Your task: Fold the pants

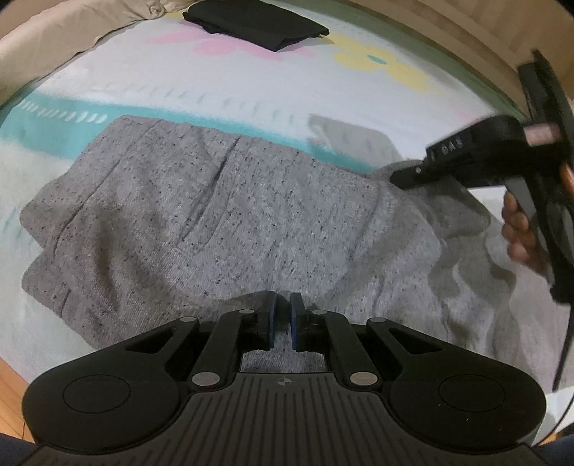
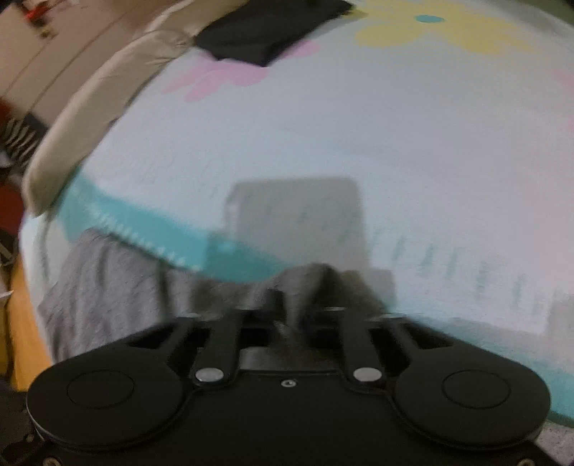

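Grey speckled pants (image 1: 215,222) lie partly folded on a white bed sheet (image 1: 251,86) with flower prints. My left gripper (image 1: 282,312) hovers just above the near part of the pants, its blue pads a narrow gap apart with nothing between them. My right gripper (image 2: 297,304) is shut on a bunched fold of the grey pants (image 2: 107,286) and holds it raised off the sheet. In the left wrist view the right gripper (image 1: 405,177) shows at the right edge, gripping the pants' far right corner.
A folded black garment (image 1: 258,25) lies at the far side of the bed, also seen in the right wrist view (image 2: 265,32). A beige pillow or cover (image 1: 53,39) runs along the far left edge. Orange floor (image 2: 21,322) shows beside the bed.
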The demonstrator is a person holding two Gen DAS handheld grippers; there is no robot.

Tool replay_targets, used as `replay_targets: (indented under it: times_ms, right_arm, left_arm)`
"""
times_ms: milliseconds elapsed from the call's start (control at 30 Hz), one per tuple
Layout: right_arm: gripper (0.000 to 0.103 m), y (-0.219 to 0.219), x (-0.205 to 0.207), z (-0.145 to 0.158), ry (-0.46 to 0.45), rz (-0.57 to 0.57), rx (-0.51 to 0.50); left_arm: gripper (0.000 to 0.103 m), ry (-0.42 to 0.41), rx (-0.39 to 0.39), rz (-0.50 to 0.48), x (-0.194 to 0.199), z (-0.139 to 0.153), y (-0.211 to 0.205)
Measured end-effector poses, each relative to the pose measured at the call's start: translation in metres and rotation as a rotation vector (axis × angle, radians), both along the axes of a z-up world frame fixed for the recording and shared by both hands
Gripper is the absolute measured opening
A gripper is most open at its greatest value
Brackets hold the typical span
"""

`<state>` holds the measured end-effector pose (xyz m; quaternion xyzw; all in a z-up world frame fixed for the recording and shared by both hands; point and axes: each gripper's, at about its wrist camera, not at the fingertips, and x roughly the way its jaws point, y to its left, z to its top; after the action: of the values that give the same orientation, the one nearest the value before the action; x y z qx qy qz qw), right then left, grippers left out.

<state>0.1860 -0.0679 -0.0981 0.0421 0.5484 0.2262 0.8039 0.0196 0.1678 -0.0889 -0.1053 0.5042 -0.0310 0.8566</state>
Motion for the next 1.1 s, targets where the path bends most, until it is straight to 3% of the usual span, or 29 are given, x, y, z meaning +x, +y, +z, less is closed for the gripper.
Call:
replay_targets:
  times_ms: [133,233,300,333,367,400,433,500,633,833,933,967,1000,1100]
  right_arm:
    - [0.006,0.008,0.012,0.008,-0.039,-0.059,-0.042]
    - [0.006,0.018,0.028,-0.007,0.022,-0.089,-0.070]
    - [0.008,0.019,0.026,-0.007,0.009,-0.092,-0.079]
    - [0.009,0.018,0.025,-0.005,0.008,-0.091,-0.076]
    - [0.018,0.015,0.024,-0.002,0.013,-0.094,-0.068]
    - [0.025,0.007,0.021,0.004,0.013,-0.119,-0.052]
    - [0.027,0.000,0.017,0.011,-0.008,-0.162,-0.045]
    - [0.035,-0.015,-0.002,0.028,-0.074,-0.239,-0.078]
    - [0.035,-0.030,-0.056,0.049,-0.128,-0.186,-0.125]
    - [0.035,-0.037,-0.148,0.045,-0.115,-0.086,-0.148]
    - [0.035,-0.033,-0.178,0.036,-0.115,-0.065,-0.149]
    - [0.035,-0.031,-0.184,0.034,-0.119,-0.052,-0.162]
    - [0.035,-0.032,-0.189,0.034,-0.121,-0.041,-0.169]
    - [0.037,-0.033,-0.202,0.033,-0.122,-0.004,-0.191]
  left_arm:
    - [0.008,-0.001,0.017,-0.024,-0.014,0.002,-0.001]
    - [0.008,0.008,0.008,-0.032,-0.019,0.005,0.001]
    - [0.007,0.005,-0.017,-0.031,-0.020,0.008,0.005]
    - [0.007,0.006,-0.052,-0.019,-0.020,0.011,0.011]
    - [0.008,-0.004,-0.090,-0.006,-0.020,0.014,0.018]
    - [0.008,-0.027,-0.109,0.014,-0.023,0.019,0.024]
    - [0.008,-0.064,-0.100,0.037,-0.026,0.025,0.030]
    - [0.008,-0.130,-0.028,0.072,-0.031,0.038,0.038]
    - [0.009,-0.185,0.028,0.158,-0.032,0.052,0.061]
    - [0.009,-0.130,-0.083,0.338,-0.038,0.041,0.114]
    - [0.009,-0.114,-0.136,0.377,-0.042,0.040,0.127]
    - [0.014,-0.112,-0.143,0.379,-0.043,0.039,0.127]
    - [0.025,-0.107,-0.143,0.375,-0.044,0.039,0.125]
    - [0.030,-0.088,-0.152,0.358,-0.049,0.032,0.119]
